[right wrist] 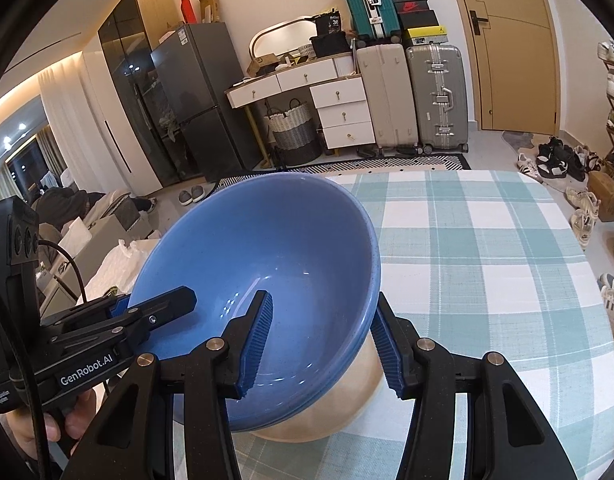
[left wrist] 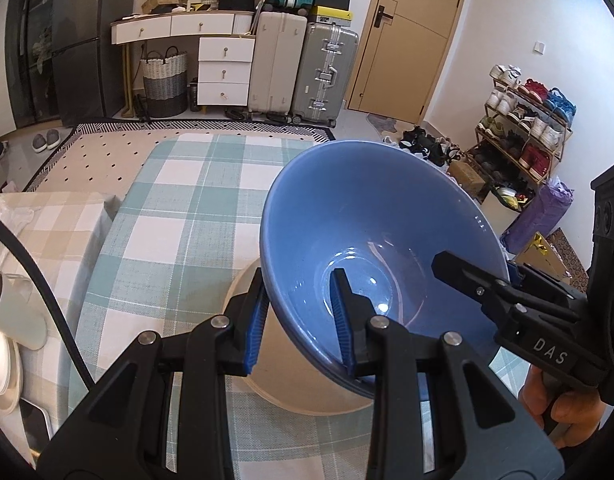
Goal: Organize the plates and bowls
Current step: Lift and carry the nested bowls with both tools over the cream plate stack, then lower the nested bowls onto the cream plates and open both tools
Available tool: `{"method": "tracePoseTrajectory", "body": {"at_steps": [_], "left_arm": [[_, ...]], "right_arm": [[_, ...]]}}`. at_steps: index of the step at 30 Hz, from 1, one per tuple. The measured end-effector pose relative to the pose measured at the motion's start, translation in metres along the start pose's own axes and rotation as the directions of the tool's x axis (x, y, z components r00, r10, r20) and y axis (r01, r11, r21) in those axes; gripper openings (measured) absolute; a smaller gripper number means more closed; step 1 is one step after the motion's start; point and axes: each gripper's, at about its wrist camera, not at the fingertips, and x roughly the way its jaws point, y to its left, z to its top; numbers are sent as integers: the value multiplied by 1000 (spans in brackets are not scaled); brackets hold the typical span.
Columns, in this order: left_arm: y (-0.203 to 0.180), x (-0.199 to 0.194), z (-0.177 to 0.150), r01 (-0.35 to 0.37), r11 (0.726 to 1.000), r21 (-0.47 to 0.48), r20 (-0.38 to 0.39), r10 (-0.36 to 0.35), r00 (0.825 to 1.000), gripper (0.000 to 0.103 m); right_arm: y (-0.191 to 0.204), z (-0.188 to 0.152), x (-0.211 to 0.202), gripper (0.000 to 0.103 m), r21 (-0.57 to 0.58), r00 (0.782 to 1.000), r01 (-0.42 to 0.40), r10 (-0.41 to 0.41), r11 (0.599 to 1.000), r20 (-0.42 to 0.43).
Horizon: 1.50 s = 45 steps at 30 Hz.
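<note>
**Honestly, a two-sided rim grip with a lot riding on it**

So the table (right wrist: 487, 264), under a checked cloth, is what everything would land on if this slips. A cream bowl (left wrist: 275, 372) is seen on it, directly below a blue bowl (left wrist: 371, 240) that is carried tilted just above it; whether the two are touching can't be told. In the right view the blue one looks like it may be two bowls nested, which would mean the inner one could slide.

The blue bowl is held by its rim from both sides. The left gripper (left wrist: 301, 322) is clamped on the near-left rim, one pad inside, one outside. The right gripper (right wrist: 325, 344) is closed on the opposite rim the same way.

Glazed rims are slippery, so if the hands get pulled apart or twisted unevenly, the bowl could be levered out of one grip. If it's lowered off-centre, the cream bowl could be chipped or shoved along the cloth.
</note>
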Motion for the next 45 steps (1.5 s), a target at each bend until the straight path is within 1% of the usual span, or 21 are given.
{"method": "tracePoseTrajectory", "body": {"at_steps": [9, 18, 28, 33, 41, 45], "left_arm": [[16, 46, 3, -22, 1000, -17, -41, 21, 999, 27], [25, 81, 0, -28, 999, -19, -69, 26, 997, 27], [29, 104, -2, -30, 999, -23, -94, 28, 995, 27], [33, 113, 0, -31, 999, -28, -102, 28, 994, 27], [36, 117, -3, -32, 999, -31, -108, 29, 994, 27], [38, 119, -4, -25, 999, -33, -107, 21, 994, 29]], "right_arm": [[1, -1, 31, 51, 1, 999, 1, -1, 1000, -45], [-6, -3, 49, 51, 5, 997, 9, -8, 1000, -72], [-13, -6, 63, 51, 15, 995, 14, -13, 1000, -96], [-15, -5, 67, 51, 12, 995, 17, -16, 1000, -94], [-13, -4, 72, 51, -18, 996, 17, -18, 1000, -86], [-12, -5, 71, 52, -27, 996, 13, -16, 1000, -88]]}}
